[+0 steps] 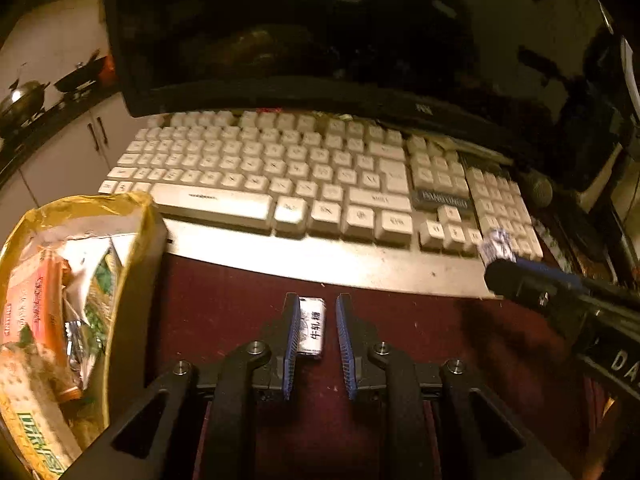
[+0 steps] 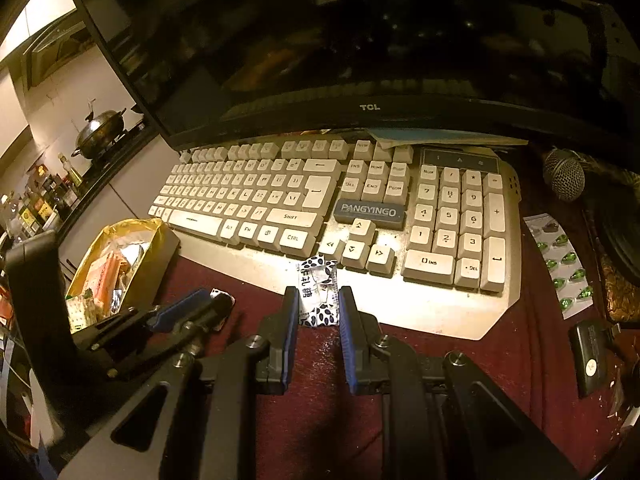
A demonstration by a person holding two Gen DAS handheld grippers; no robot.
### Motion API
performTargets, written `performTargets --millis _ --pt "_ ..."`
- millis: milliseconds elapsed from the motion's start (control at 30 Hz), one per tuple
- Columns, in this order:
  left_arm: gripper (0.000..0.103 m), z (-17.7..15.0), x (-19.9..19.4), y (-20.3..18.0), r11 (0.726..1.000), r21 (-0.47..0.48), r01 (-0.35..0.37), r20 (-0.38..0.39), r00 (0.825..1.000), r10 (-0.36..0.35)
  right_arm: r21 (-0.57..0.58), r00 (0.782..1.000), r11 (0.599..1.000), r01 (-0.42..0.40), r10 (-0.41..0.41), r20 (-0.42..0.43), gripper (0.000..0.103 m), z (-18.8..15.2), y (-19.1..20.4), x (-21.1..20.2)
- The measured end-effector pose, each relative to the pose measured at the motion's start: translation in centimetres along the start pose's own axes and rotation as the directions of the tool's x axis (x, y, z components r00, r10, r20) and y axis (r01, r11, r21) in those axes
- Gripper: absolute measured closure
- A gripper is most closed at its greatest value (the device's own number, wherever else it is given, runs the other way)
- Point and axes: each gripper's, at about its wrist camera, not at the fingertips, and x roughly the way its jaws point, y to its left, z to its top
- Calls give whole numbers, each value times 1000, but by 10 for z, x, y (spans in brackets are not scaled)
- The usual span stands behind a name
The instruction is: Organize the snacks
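Only rightward: blister pack [image 2: 560, 256], microphone [image 2: 564, 174].

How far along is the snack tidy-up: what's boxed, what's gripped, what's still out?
Done: the gold-lined snack box already holds several packets. In hand: the right gripper is shut on a blue-spotted nougat candy above the keyboard edge. The left gripper straddles a white nougat candy lying on the red cloth, touching one pad only. Left: both candies still go into the box.
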Motion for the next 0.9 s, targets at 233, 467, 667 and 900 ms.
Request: performTargets --millis 233,467,667,900 --pt "51 -3 6 1 999 0 -49 -27 998 49 4 1000 1000 -8 8 8 84 0 1 -3" --pt "84 -5 10 2 1000 -3 -30 -41 999 30 8 1000 1000 -11 11 13 84 0 1 -4" --pt "84 -4 -4 -3 1000 3 16 16 1000 -17 11 1000 1000 -11 11 16 84 0 1 -4" --pt "84 -2 -10 -5 999 4 32 41 999 -32 13 1000 1000 -14 14 12 84 0 1 -3"
